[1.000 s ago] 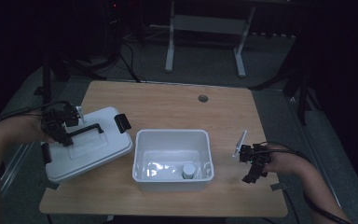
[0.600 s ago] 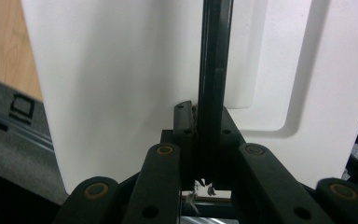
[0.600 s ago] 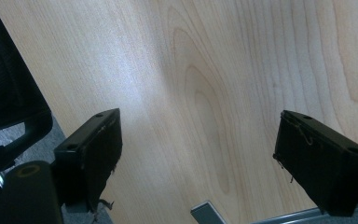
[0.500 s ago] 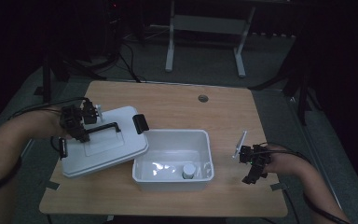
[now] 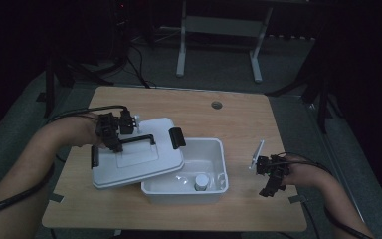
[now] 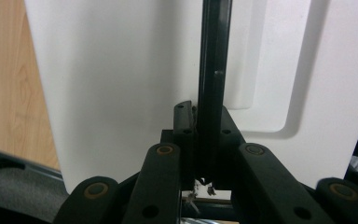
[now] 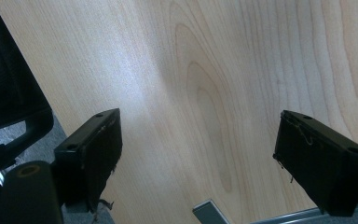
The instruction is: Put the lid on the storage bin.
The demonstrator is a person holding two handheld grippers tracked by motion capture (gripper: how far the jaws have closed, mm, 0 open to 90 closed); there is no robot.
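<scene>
In the high view, the left gripper (image 5: 115, 140) is clamping the black handle (image 5: 138, 140) of the white lid (image 5: 138, 158), holding it over the left rim of the white bin (image 5: 210, 149). The lid is lying slightly tilted, its long axis running from lower left to upper right, and its right end with the black latch (image 5: 177, 137) is overlapping the bin's left corner. A small white-capped bottle (image 5: 201, 181) is standing inside the bin. A second ago the lid was sitting well left of the bin; it is now shifted rightward onto it. The right gripper (image 5: 271, 174) is resting on the wooden table (image 5: 238, 114), right of the bin, unchanged since then.

In the left gripper view, the jaws are pressing shut on the handle (image 6: 213, 74), which is running straight up the picture across the lid's white top (image 6: 121, 79).

In the right gripper view, the jaws are standing wide apart with bare table (image 7: 205, 93) between them.
</scene>
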